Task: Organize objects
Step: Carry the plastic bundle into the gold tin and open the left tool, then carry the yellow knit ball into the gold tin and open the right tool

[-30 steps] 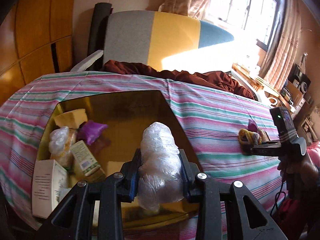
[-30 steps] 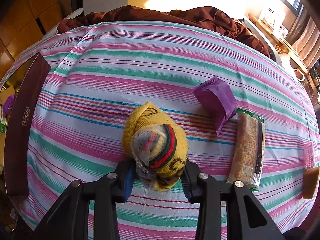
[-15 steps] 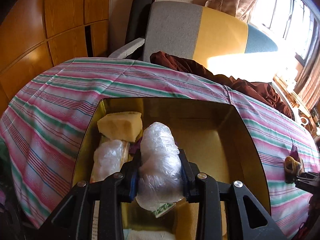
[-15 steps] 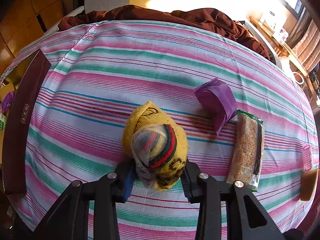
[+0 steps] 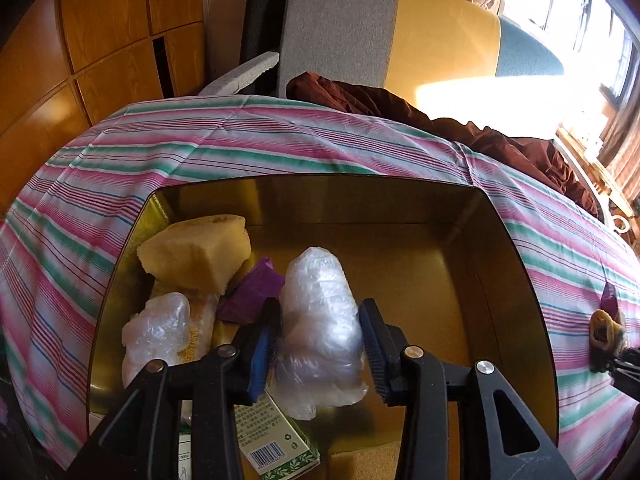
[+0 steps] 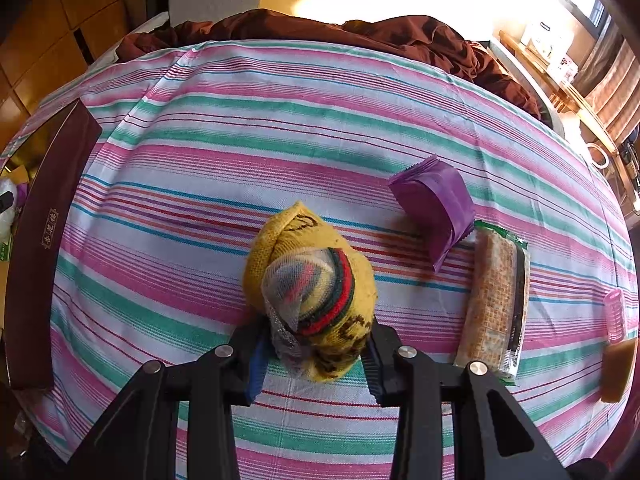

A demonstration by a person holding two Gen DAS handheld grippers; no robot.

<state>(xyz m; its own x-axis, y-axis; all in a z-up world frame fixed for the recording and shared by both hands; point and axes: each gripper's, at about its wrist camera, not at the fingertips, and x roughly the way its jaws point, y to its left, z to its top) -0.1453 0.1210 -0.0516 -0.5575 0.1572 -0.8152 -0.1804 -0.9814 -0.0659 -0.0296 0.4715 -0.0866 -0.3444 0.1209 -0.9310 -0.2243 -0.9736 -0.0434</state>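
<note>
My left gripper is shut on a crumpled clear plastic bundle and holds it over the gold box. In the box lie a yellow sponge, a purple packet, another plastic bundle and a green-printed carton. My right gripper is shut on a yellow knitted sock roll just above the striped cloth. The sock roll also shows at the far right of the left wrist view.
On the cloth right of the sock roll lie a purple packet stack, a wrapped cracker pack, a pink item and a tan block. The box's maroon wall stands at the left. A brown blanket lies behind.
My left gripper has swung left and in over the gold box with the plastic bundle. My right gripper has stayed almost still with the sock roll.
</note>
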